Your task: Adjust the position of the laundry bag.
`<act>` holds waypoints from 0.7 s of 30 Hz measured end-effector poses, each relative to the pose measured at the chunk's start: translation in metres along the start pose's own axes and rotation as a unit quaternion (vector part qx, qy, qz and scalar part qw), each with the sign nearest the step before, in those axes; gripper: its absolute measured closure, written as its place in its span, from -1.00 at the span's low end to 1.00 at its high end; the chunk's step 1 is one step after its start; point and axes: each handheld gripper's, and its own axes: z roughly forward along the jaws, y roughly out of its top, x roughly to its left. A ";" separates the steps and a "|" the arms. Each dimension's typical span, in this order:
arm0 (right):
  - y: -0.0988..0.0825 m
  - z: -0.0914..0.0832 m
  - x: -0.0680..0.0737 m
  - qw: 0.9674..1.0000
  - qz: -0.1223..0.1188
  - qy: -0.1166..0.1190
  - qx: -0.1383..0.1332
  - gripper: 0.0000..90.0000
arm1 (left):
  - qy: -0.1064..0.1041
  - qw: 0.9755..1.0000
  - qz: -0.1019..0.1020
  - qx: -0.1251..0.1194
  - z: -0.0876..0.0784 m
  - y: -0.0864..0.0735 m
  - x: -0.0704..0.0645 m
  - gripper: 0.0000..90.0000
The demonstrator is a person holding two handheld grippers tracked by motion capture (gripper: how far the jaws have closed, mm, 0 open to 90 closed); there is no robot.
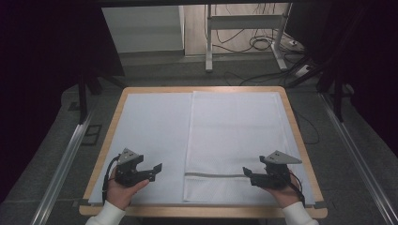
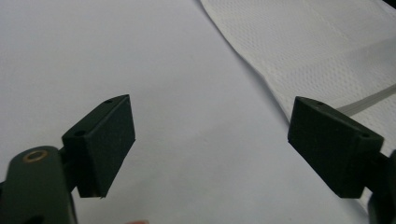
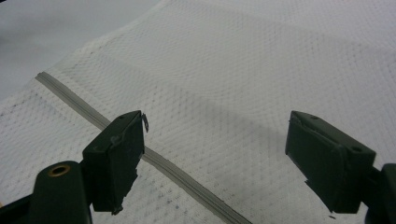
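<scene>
High view, the table: one light wooden table with a rounded rim (image 1: 110, 123), covered by one plain white sheet (image 1: 150, 136).
Mesh bag: one white mesh fabric bag (image 1: 233, 126) lies flat on the right half of the sheet, its long side running away from the person.
Zip: one grey zip strip (image 1: 213, 176) crosses the bag near its close end – in the right gripper view it runs slantwise (image 3: 187, 179) under the left-hand jaw.
Grippers: two, one in each hand.
Left gripper (image 1: 155, 171): held low over the bare sheet, well left of the bag's edge; jaws wide apart, nothing between them. In the left gripper view the bag's edge (image 2: 299, 51) lies past the right-hand jaw.
Right gripper (image 1: 247, 174): held over the bag's near right part, tips pointing left at the end of the zip; jaws wide apart, gripping nothing – whether a jaw touches the mesh I cannot tell.
Hands: two, each in a white sleeve cuff, coming in from the bottom edge.
Background: one metal desk frame (image 1: 244, 35) stands on the floor beyond the table.
</scene>
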 end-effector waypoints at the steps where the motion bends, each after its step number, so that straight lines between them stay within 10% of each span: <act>1: 0.000 0.000 0.001 1.000 -0.003 0.000 0.000 -0.57 | 0.001 1.000 0.003 0.001 0.000 0.000 0.000 -0.65; 21: -0.008 -0.006 0.006 1.000 -0.020 -0.021 0.007 -0.53 | -0.017 0.999 0.003 0.042 0.014 0.012 -0.013 -0.56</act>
